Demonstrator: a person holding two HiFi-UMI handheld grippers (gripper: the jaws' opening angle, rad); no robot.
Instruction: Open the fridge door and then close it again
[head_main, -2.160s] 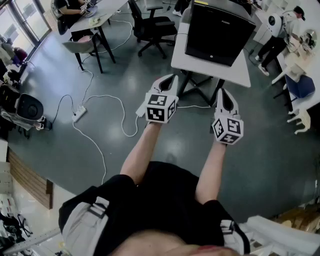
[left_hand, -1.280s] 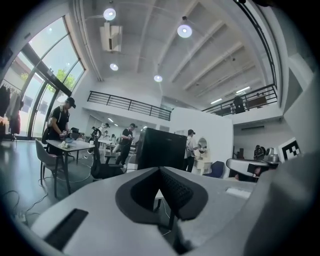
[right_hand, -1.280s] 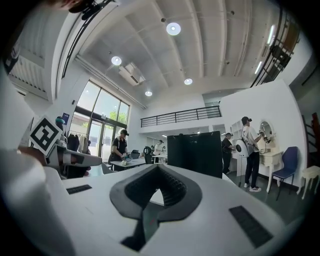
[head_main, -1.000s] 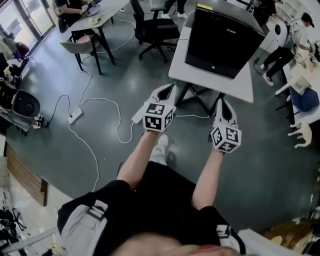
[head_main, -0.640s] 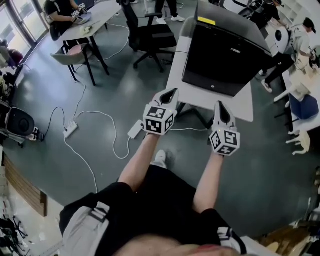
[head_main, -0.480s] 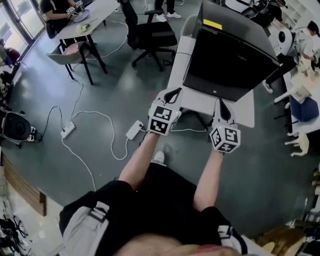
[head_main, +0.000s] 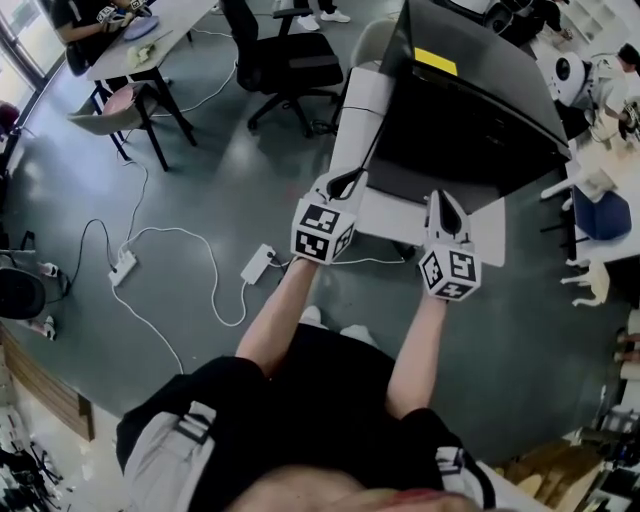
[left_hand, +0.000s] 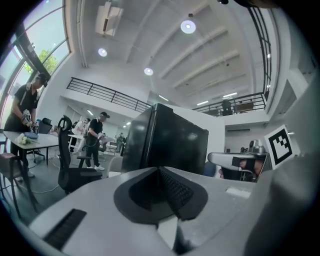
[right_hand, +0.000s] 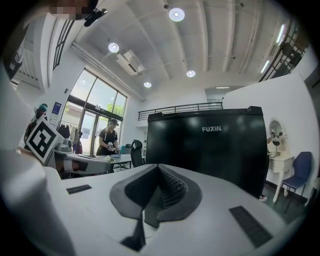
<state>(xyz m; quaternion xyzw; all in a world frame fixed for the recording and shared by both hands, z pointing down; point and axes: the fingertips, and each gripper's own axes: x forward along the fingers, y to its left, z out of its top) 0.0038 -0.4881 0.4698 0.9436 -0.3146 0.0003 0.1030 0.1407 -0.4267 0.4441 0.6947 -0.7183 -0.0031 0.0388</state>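
Left tongs (head_main: 349, 180) and right tongs (head_main: 441, 197) pressed together, empty; aimed level at black fridge (head_main: 470, 110) on white tabletop (head_main: 398, 216).

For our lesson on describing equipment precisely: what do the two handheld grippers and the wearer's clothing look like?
The left gripper and right gripper have white shells tapering to pointed jaws with dark ribbed pads. Each carries a white cube printed with black square markers. No cables show. The person wears a black short-sleeved top.
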